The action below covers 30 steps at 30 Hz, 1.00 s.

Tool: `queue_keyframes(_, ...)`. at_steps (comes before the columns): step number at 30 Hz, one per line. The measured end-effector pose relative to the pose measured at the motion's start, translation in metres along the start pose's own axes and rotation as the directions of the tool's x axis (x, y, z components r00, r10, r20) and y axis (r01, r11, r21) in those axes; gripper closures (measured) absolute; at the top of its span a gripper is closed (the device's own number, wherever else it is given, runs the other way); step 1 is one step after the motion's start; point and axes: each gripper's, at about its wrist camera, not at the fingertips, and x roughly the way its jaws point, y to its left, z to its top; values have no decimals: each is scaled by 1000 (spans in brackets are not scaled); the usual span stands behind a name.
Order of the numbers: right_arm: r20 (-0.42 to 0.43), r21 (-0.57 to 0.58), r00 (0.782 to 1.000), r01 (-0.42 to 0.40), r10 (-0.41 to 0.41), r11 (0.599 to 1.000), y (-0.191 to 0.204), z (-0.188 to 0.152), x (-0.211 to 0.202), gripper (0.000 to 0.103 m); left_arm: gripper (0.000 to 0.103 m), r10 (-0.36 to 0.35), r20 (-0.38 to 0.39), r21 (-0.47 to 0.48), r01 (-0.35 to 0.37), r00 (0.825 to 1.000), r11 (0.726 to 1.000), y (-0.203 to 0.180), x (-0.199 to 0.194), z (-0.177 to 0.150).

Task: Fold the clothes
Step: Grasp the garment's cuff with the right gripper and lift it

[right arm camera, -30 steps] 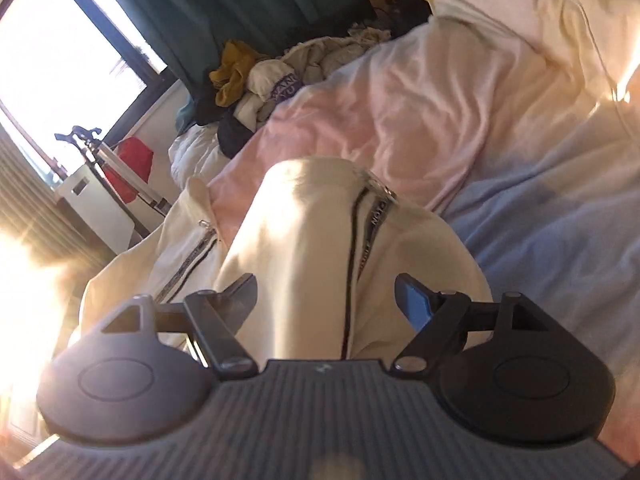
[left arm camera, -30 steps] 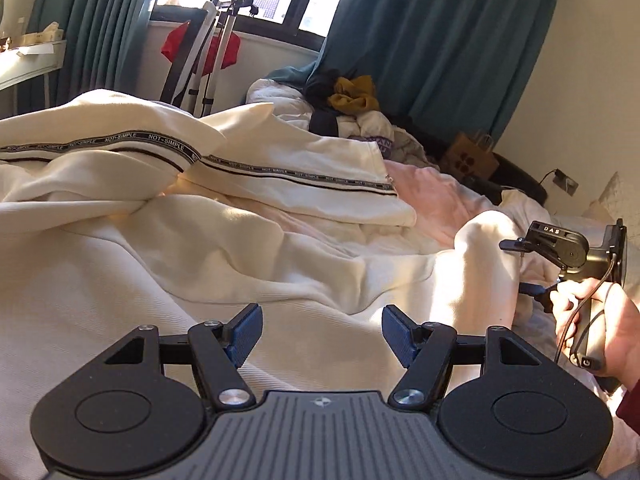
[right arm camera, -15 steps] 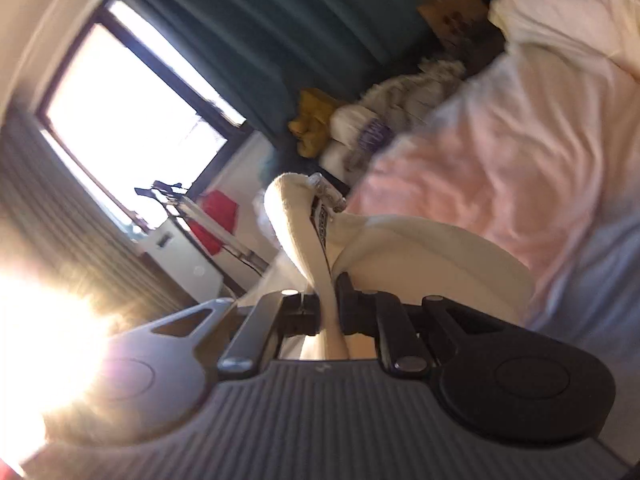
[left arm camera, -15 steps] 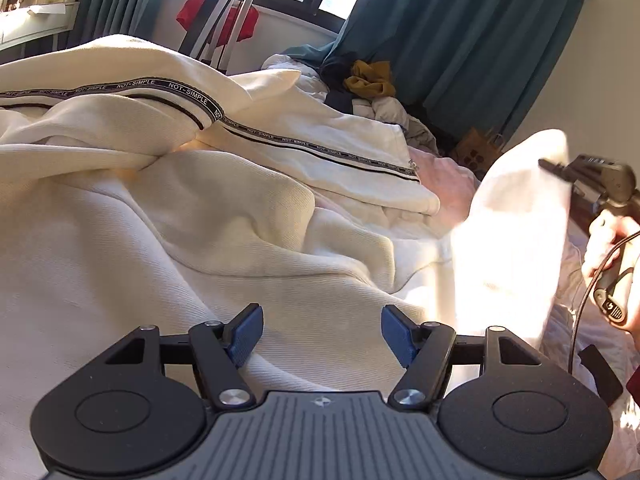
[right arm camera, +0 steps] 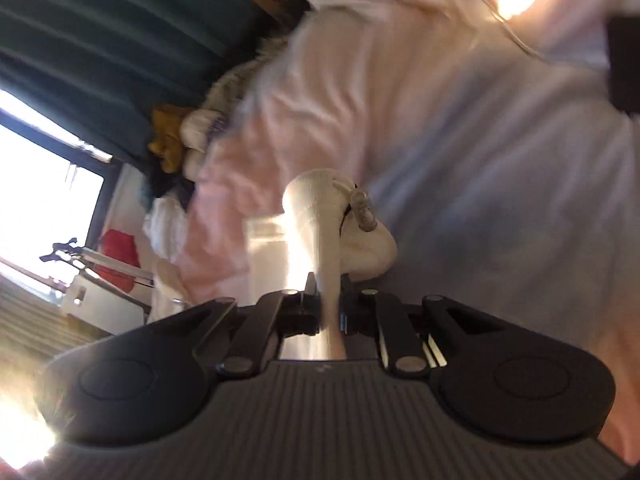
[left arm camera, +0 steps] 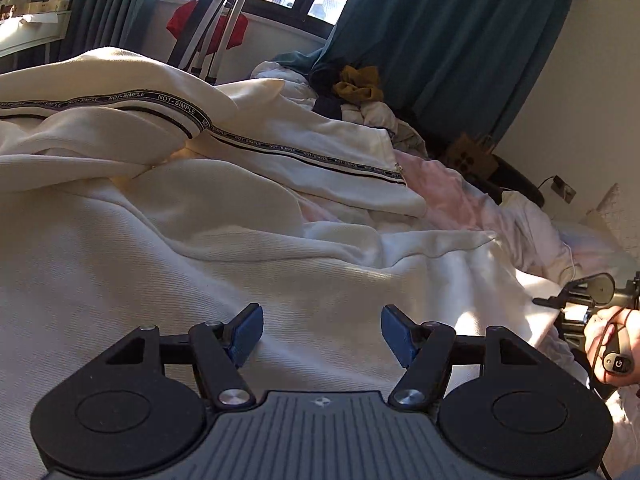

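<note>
A cream garment (left arm camera: 208, 248) with black "NOT-SIMPLE" tape stripes lies rumpled across the bed and fills the left wrist view. My left gripper (left arm camera: 322, 334) is open and empty, low over the cloth. My right gripper (right arm camera: 329, 312) is shut on a bunched edge of the cream garment (right arm camera: 320, 216), near a metal zip pull (right arm camera: 362, 210). The right gripper also shows at the right edge of the left wrist view (left arm camera: 576, 300), pulling the cloth's corner out to the right.
Pink and white bedding (left arm camera: 472, 196) lies under and beyond the garment. A heap of clothes (left arm camera: 356, 88) sits by the teal curtain (left arm camera: 448, 40). A folded metal frame with red fabric (left arm camera: 212, 28) leans under the window. A brown paper bag (left arm camera: 472, 156) is on the floor.
My right gripper closed on the garment's edge, lifted it, then swung it down and out to the right, spreading that corner flatter. My left gripper stayed open and moved slightly closer to the cloth.
</note>
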Motion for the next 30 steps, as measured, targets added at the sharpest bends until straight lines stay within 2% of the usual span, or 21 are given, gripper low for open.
queue_keyframes(2,4,96,1000,5,-5,995,-20,5,-6,90,35,-3,-5,7,3,1000,1000,-2,0,-2)
queue_keyframes(4,53,128,999,1,-8,992,-23,8,-18,90,35,-5,-11,14,5,1000,1000,-3,-1,-3)
queue_keyframes(8,123,-18,991,57,-54,998,6,5,-29,89,35,-11,-22,27,11,1000,1000,-7,-2,-7)
queue_keyframes(12,144,-129,986,102,-83,986,15,-6,-36,83,35,-10,-29,32,11,1000,999,-9,1,-9)
queue_keyframes(13,143,-139,986,104,-84,985,15,-7,-36,79,35,-11,-30,27,12,999,1000,-9,2,-9)
queue_keyframes(16,123,-120,990,84,-69,989,8,-8,-30,78,35,-13,-30,17,13,999,1000,-7,4,-8)
queue_keyframes(19,103,-100,993,65,-55,993,1,-8,-24,81,35,-11,-27,14,11,1000,1000,-6,4,-7)
queue_keyframes(21,97,-90,994,50,-42,995,-2,-8,-22,87,35,-10,-23,15,10,1000,1000,-5,4,-7)
queue_keyframes(22,109,-92,994,43,-33,995,0,-8,-24,93,35,-10,-21,15,11,1000,1000,-5,3,-6)
queue_keyframes(25,149,-93,989,20,-6,995,6,-10,-37,94,35,-11,-13,19,11,1000,1000,-6,1,-6)
queue_keyframes(30,146,-60,986,86,-77,994,-6,-10,-39,95,35,-15,5,34,15,1000,999,-8,-5,-5)
